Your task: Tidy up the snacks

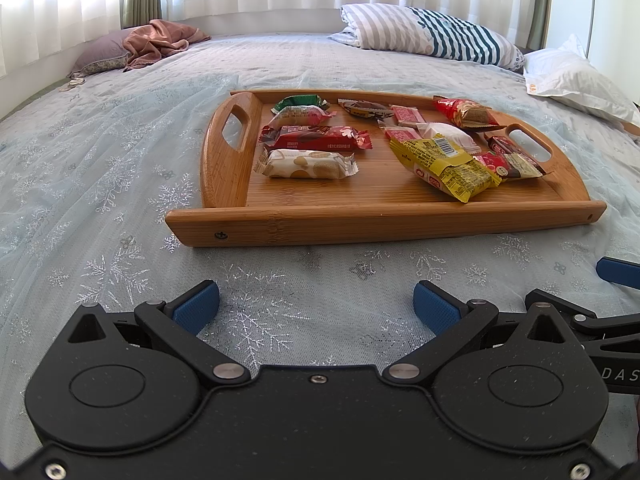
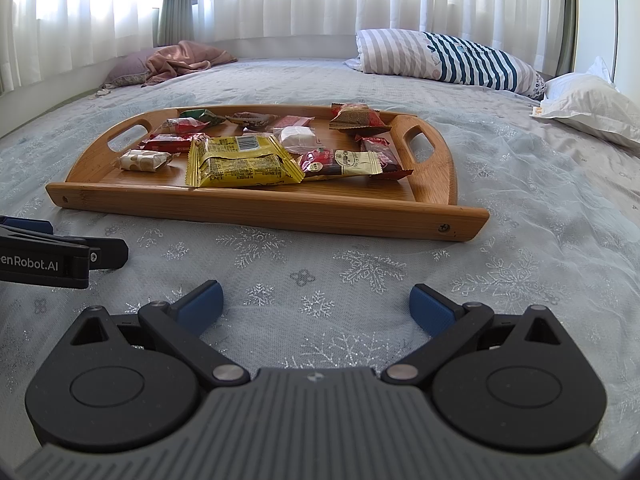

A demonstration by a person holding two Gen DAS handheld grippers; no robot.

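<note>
Left gripper (image 1: 316, 300) fingers wide, empty; right gripper (image 2: 316, 300) fingers wide, empty; snacks (image 1: 440, 160) on wooden tray (image 1: 360, 220).

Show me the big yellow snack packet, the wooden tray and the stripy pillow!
big yellow snack packet (image 2: 240, 162), right wrist view, middle of wrapper
wooden tray (image 1: 384, 222), left wrist view, front wall
stripy pillow (image 1: 432, 32), left wrist view, middle

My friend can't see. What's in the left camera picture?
A wooden tray full of wrapped snacks, like a big yellow packet, sits on a bed. The left gripper waits in front, jaws open and empty.
</note>
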